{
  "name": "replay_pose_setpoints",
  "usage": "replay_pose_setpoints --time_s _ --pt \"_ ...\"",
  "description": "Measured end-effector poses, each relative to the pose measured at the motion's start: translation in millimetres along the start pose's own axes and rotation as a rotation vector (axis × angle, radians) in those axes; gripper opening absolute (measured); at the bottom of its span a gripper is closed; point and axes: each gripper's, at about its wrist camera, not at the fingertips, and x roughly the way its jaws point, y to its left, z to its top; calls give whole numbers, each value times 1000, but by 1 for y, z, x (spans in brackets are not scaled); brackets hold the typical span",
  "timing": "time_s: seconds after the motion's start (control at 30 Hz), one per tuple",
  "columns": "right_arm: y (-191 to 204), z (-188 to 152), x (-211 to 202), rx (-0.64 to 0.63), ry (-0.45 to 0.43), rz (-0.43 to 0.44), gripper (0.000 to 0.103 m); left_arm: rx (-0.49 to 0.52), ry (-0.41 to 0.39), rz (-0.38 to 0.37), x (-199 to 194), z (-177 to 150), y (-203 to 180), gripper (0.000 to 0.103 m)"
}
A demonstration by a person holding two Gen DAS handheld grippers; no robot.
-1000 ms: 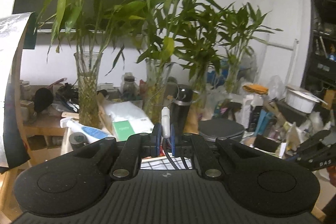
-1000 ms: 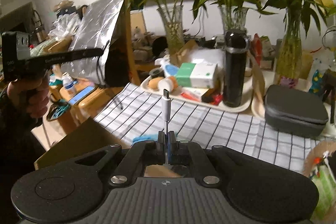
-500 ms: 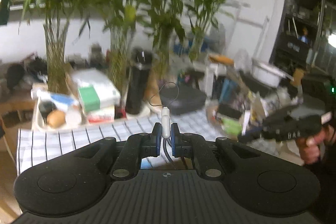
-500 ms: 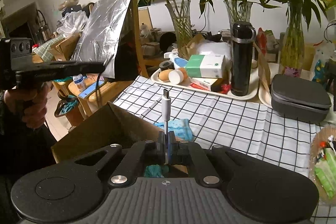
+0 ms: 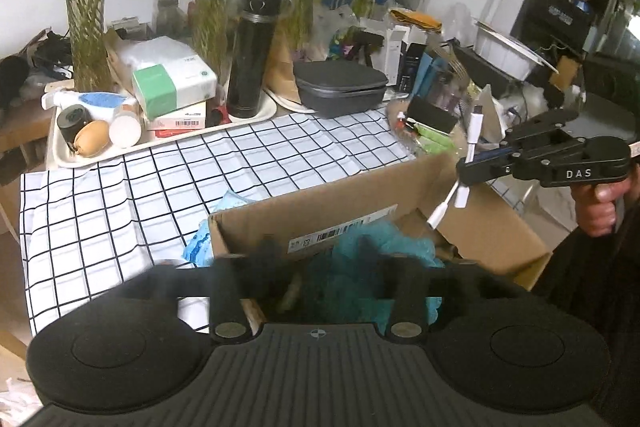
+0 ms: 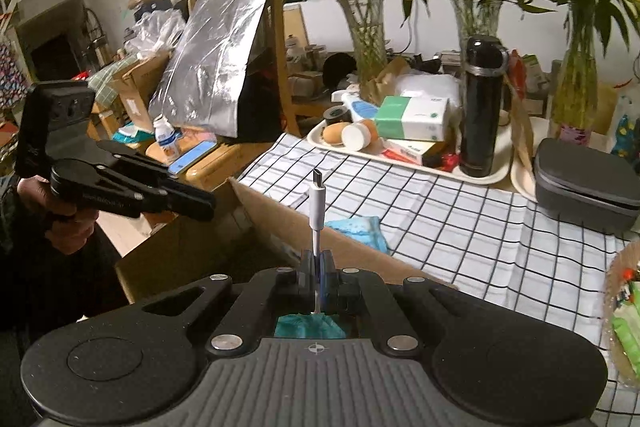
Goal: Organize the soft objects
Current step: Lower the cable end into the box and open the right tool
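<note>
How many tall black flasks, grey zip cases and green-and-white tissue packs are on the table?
Tall black flask: 1
Grey zip case: 1
Green-and-white tissue pack: 1
Total: 3

From the left wrist view we look forward and down along the left hand-held gripper (image 5: pixel 320 251), close over the open cardboard box (image 5: pixel 360 203), with the checked surface (image 5: pixel 120 203) beyond it and the plant vases against the far wall. From the right wrist view we look more level along the right hand-held gripper (image 6: pixel 319 269), near the box's rim (image 6: pixel 276 215), facing the same far wall from further right. Both views share the box, the checked surface (image 6: pixel 460 227), the black flask (image 5: pixel 254 55) (image 6: pixel 480 107) and the grey case (image 5: pixel 340 87) (image 6: pixel 588 179). Each view also catches the other hand-held gripper: the right one (image 5: pixel 468 167) at the right edge, the left one (image 6: pixel 200 203) at the left.
</note>
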Motion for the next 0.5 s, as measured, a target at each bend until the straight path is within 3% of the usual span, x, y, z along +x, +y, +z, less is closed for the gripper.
replay_pose_setpoints --time_s 0.17,0.33,0.5 --pt "6 2 9 -21 21 17 5 -33 -74 27 -12 0 6 60" --pt "15 3 18 -40 45 46 5 -64 -198 143 -30 -1 12 60" --pt "27 8 33 -59 83 99 5 -96 -250 221 -40 0 19 60"
